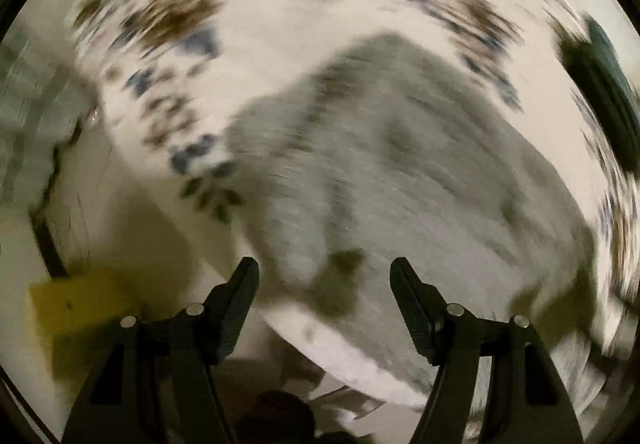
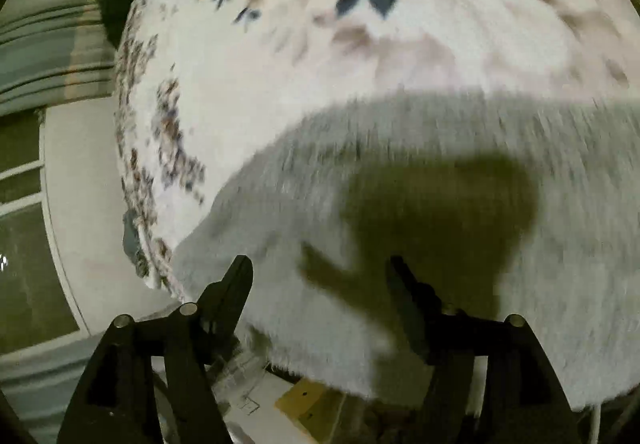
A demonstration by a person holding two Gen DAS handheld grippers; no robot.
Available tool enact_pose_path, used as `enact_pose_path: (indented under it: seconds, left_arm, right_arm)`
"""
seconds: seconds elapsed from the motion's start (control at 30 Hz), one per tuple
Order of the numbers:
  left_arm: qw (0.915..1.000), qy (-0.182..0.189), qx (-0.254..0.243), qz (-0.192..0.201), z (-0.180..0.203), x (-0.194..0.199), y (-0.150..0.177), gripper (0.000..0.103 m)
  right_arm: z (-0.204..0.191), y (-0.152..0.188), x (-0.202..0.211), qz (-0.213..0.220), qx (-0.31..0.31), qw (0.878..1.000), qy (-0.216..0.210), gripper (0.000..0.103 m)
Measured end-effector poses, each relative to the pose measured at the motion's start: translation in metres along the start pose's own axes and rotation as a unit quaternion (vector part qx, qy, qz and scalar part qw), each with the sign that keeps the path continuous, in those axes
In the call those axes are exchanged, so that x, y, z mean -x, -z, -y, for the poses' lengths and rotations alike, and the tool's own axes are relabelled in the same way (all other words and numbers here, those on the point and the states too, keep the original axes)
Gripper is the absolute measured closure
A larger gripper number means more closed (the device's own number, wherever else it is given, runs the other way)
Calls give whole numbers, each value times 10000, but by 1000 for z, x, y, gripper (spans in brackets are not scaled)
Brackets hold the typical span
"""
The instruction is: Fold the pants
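Far side: floral blanket (image 2: 320,56) is lying bare, giving free passage.
Near side: grey pants (image 2: 440,204) are covering the surface.
Left: bed edge is dropping off.

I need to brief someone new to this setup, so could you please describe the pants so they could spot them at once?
Start from the floral blanket, white with blue and brown leaves, that covers the surface. The pants lie on top of it at its near edge, just below both tools. They are the only plain pale grey cloth, with no print.

No text, label, brand, number or sign is showing readably in either view; both pictures are blurring too much.
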State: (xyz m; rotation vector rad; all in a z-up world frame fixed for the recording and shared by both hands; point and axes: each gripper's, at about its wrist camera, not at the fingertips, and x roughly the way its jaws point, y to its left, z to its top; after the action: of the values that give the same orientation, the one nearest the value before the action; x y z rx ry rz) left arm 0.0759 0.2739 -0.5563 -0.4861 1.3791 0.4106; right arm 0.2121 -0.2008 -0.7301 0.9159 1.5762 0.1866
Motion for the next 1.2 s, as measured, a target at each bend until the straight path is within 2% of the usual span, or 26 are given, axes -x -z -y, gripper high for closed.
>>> enact_pose_path:
  seconds: [0.13, 0.2, 0.23, 0.33, 0.37, 0.43, 0.47, 0.63, 0.67, 0.77, 0.87, 1.0, 1.1, 1.17, 1.2]
  left_arm:
    - [9994, 81, 332, -52, -30, -26, -24, 39]
    - [9985, 291, 464, -90, -39, -41, -39, 81]
    - [9983, 335, 484, -53, -41, -43, -44, 91]
    - [9977, 407, 222, 489, -37, -19, -53, 95]
    - [9964, 473, 105, 703, -38, -4, -56, 95]
    - [9946, 538, 21, 892, -34, 17, -55, 95]
    - [9942, 541, 7, 926, -26, 17, -36, 95]
    - [9958, 380, 394, 741, -20, -2, -33, 95]
    - [9957, 328, 433, 753, -7, 2, -29, 95]
    - [9958, 193, 486, 747, -7, 0, -29, 95]
    - [9975, 52, 330, 625, 4, -12, -22, 94]
    - [9994, 51, 285, 201, 6, -24, -12, 90]
    - [9995, -62, 208, 233, 10, -3, 2, 80]
    - [9993, -274, 53, 234, 19, 12, 13, 62]
    - [9991, -302, -89, 273, 28, 20, 19, 59]
  right_arm:
    - [6, 39, 1, -51, -5, 10000, 34, 32]
    - [18, 53, -6, -141, -187, 9997, 26, 32]
    - [24, 57, -9, -187, -297, 9994, 1, 32]
    - [35, 66, -19, -245, -437, 9987, 104, 32]
    - [35, 69, -19, -202, -406, 9988, 176, 32]
    - [36, 74, -15, -93, -347, 9991, 242, 32]
    - [37, 78, -12, -78, -336, 9991, 252, 32]
    - [51, 105, -5, -293, -528, 9980, 168, 32]
    - [56, 112, -5, -355, -567, 9976, 177, 32]
    - [70, 129, -5, -428, -801, 9956, 212, 32]
    - [92, 141, 1, -338, -1121, 9930, 172, 32]
    - [124, 150, 13, -116, -1630, 9865, 69, 32]
    - [142, 159, 32, 116, -1799, 9836, 1, 32]
    - [157, 165, 53, 365, -1845, 9821, 41, 32]
    - [166, 168, 65, 516, -1898, 9804, 69, 32]
